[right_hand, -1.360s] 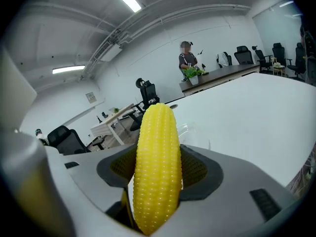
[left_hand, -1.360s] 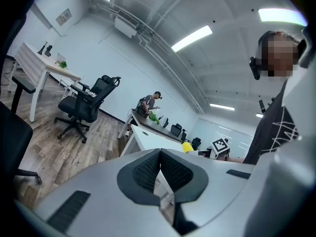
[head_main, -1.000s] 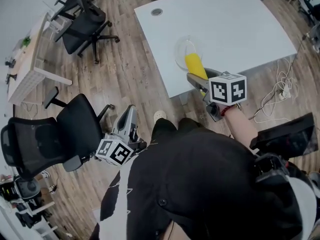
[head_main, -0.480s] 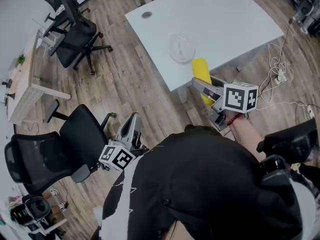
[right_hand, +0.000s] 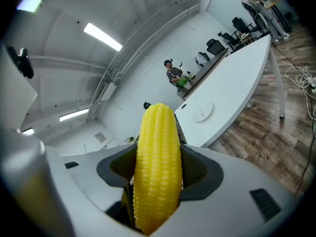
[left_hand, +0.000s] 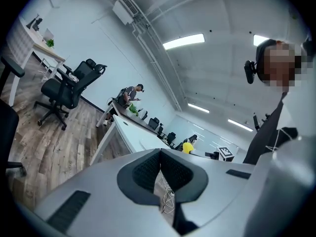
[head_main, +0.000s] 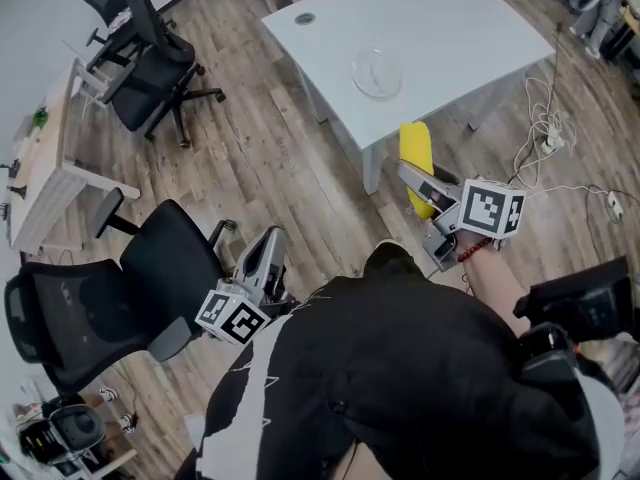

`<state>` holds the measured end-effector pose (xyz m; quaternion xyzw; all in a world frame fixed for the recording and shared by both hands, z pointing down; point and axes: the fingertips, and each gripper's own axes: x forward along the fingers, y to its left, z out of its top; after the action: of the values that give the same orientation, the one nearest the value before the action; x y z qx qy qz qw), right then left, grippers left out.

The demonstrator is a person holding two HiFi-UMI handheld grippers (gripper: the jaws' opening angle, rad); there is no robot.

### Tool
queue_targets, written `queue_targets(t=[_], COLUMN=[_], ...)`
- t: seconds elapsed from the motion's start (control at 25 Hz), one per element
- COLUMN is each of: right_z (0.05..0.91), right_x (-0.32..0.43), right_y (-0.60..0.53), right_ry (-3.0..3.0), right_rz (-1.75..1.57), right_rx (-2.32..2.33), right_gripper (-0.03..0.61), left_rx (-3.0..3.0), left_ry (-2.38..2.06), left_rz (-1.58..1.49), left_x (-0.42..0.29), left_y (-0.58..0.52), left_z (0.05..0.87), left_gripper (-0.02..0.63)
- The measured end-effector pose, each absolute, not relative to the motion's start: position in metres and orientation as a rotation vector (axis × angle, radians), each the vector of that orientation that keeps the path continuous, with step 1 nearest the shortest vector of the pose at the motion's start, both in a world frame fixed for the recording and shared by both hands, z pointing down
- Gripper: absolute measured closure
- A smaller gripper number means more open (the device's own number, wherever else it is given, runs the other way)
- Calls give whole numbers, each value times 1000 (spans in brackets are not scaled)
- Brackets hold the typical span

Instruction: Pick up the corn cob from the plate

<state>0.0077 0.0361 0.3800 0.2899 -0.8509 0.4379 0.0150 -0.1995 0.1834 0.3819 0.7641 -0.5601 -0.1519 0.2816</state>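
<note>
right gripper (head_main: pixel 422 182) has pulled back off the table (head_main: pixel 455 28) and the corn cob (head_main: pixel 414 151) came with it. cob now hangs over the wood floor just past the table edge, well apart from the plate (head_main: pixel 377 72). jaws clamped on the cob's sides, tip sticking out ahead. left gripper (head_main: pixel 262 258) sits low by the person's side, jaws pressed together.

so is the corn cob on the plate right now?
No, the corn cob is clamped between the jaws of the right gripper, well apart from the plate on the table.
</note>
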Motion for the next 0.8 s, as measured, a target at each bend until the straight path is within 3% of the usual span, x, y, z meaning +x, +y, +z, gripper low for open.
queue_targets(t=[0.8], right_z=[382], right_x=[34], right_y=[133], right_ry=[-2643], right_rz=[1338], right_rx=[1086], right_gripper=[327], left_rx=[2163], left_ry=[-1331], left_rz=[-384], left_x=[-183], left_y=[233], left_z=[385], left_gripper=[601])
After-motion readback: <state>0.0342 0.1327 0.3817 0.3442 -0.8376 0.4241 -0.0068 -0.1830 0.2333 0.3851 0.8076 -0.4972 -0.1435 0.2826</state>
